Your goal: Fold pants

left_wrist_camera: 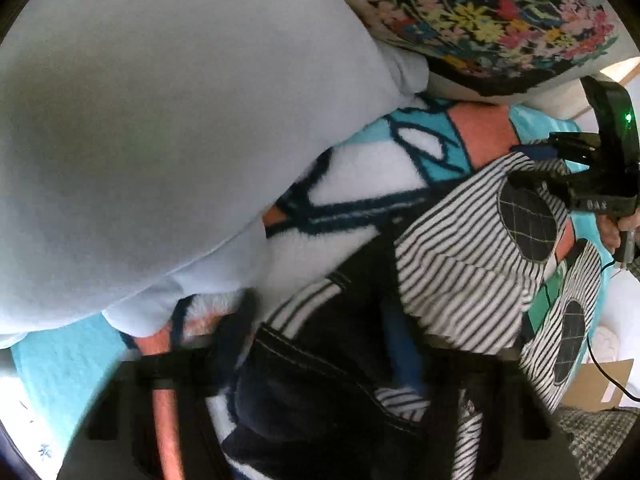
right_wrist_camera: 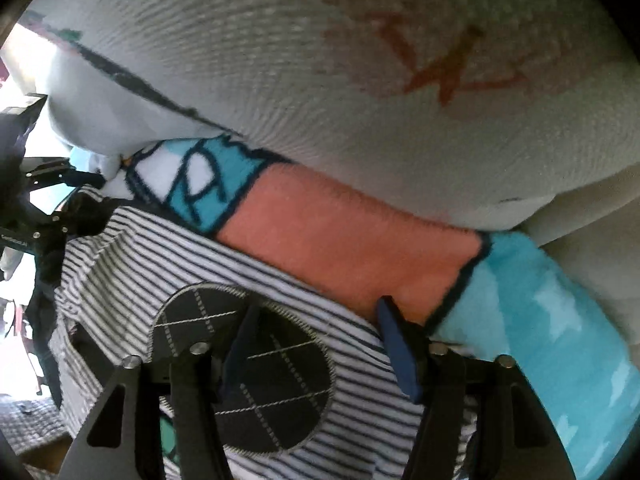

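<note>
The pants (left_wrist_camera: 460, 256) are black-and-white striped with dark oval knee patches and a dark waist part; they lie crumpled on a colourful fleece blanket (left_wrist_camera: 360, 176). In the right wrist view the striped leg with a patch (right_wrist_camera: 244, 376) fills the lower half. My right gripper (right_wrist_camera: 316, 344) is open just over that patch, blue pads apart, holding nothing. It also shows in the left wrist view (left_wrist_camera: 536, 168) at the right. My left gripper (left_wrist_camera: 316, 364) hangs over the dark waist part; its fingers are blurred and dark.
A pale blue pillow (left_wrist_camera: 160, 140) lies at the left, a floral cushion (left_wrist_camera: 488, 20) behind. A white knit cushion (right_wrist_camera: 360, 60) presses on the blanket (right_wrist_camera: 352, 240). A cardboard box (left_wrist_camera: 600, 384) and grey carpet (left_wrist_camera: 600, 432) are at the lower right.
</note>
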`<state>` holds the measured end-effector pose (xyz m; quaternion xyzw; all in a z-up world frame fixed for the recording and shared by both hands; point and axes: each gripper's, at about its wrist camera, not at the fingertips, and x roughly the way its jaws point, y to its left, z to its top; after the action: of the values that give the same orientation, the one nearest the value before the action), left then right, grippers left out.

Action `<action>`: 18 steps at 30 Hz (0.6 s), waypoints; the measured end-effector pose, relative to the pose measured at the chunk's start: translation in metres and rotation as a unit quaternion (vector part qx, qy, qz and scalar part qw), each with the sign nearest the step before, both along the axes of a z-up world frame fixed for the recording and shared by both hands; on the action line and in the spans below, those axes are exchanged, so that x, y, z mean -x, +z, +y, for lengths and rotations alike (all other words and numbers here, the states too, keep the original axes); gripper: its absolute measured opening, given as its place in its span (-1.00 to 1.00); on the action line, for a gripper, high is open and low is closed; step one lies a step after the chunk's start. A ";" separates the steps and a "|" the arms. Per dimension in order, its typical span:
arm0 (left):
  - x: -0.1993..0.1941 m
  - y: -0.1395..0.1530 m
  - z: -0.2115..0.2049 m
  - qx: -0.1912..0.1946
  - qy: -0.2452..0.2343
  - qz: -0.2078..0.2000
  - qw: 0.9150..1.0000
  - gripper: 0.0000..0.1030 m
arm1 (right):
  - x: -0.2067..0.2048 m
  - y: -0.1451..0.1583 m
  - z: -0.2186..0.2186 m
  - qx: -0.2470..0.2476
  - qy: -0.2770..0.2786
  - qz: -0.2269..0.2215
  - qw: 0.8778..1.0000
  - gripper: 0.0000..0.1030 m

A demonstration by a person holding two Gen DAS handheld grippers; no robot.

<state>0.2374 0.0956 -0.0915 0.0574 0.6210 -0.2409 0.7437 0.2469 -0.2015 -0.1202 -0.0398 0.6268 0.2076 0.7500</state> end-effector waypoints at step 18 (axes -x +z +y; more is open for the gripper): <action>0.078 0.103 0.018 0.049 0.053 -0.095 0.993 -0.83 | 0.076 0.100 -0.007 -0.067 -0.048 -0.068 0.994 -0.90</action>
<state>0.1593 0.1134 0.0119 0.0103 0.5367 -0.2250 0.8132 0.1705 -0.2087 -0.0205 0.0266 0.5599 0.2098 0.8011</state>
